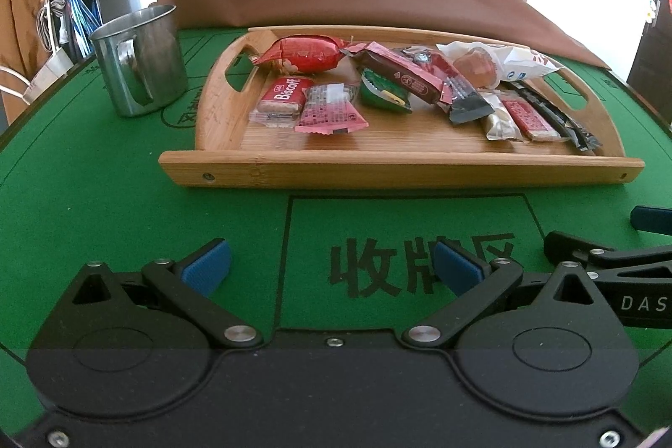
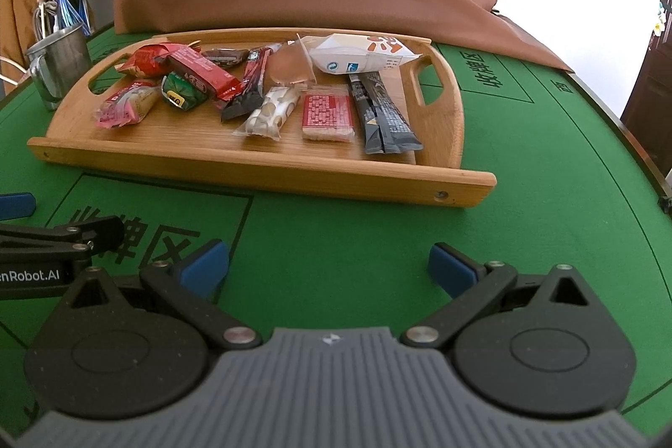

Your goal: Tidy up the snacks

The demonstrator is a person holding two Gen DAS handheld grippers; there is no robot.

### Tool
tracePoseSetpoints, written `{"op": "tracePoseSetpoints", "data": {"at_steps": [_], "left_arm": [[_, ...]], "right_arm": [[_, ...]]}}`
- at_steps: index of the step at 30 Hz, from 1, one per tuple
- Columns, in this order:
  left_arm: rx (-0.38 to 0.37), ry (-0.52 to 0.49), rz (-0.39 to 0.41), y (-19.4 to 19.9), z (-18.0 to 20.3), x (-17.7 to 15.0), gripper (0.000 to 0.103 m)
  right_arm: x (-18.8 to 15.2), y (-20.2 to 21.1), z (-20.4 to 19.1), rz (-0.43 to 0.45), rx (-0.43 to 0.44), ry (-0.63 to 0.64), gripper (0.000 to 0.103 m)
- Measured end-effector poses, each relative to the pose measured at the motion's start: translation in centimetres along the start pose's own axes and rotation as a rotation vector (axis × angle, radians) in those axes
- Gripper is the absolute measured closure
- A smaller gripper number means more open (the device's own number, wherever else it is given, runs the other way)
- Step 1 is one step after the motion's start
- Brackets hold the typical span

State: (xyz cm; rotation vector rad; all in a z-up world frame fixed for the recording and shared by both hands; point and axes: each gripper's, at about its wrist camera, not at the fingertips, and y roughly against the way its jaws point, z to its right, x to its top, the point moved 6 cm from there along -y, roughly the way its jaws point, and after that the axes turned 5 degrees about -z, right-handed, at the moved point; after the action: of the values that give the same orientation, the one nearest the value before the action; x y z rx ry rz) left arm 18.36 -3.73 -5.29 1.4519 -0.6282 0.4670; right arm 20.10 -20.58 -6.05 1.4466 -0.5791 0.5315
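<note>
Left gripper point(image 1: 332, 269): jaws spread wide, nothing between them, low over the green bench point(image 1: 105, 175), short of the tray. Right gripper point(image 2: 327, 267): same, agape and empty, just beside the left one.

Ahead of both: bamboo tray point(image 1: 399, 171) on the bench, all the snacks lying in it in a loose spread, some overlapping. Steel mug point(image 1: 140, 61) stands left of the tray, apart from it. Whether this is the sorted end state or a pile waiting to be sorted, the pictures don't settle.

Handling, as judged:
- Biscoff pack point(image 1: 283, 97): light, flat, brittle inside. Pinch across the short sides, gentle force.
- Pink wafer pack point(image 1: 329, 110): partly on the Biscoff, slick film. Take by the crimped end seal.
- Red twist-wrapped candy point(image 1: 304, 53): rounded, likely to roll or squirt out. Grip mid-body or by a twisted tail.
- Green packet point(image 1: 384, 93): small, glossy, tucked under the brown bar point(image 1: 403, 72); lift the bar off it.
- White pouch point(image 2: 361, 55): puffy, soft, crushable. Hold at the seam.
- Dark sachets point(image 2: 384, 116): thin, limp, lying flat on the wood. Hard to get under; slide to the rim or pinch an end.
- Nougat pack point(image 2: 271, 110), red square pack point(image 2: 327, 114): firm blocks, the easiest side grips.
</note>
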Motion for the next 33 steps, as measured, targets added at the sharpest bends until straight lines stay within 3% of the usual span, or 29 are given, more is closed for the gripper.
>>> {"op": "tracePoseSetpoints", "data": {"at_steps": [33], "left_arm": [[0.015, 0.018, -0.001, -0.14, 0.01, 0.13, 0.000]], "right_arm": [[-0.04, 0.01, -0.03, -0.001, 0.004, 0.000, 0.000]]}}
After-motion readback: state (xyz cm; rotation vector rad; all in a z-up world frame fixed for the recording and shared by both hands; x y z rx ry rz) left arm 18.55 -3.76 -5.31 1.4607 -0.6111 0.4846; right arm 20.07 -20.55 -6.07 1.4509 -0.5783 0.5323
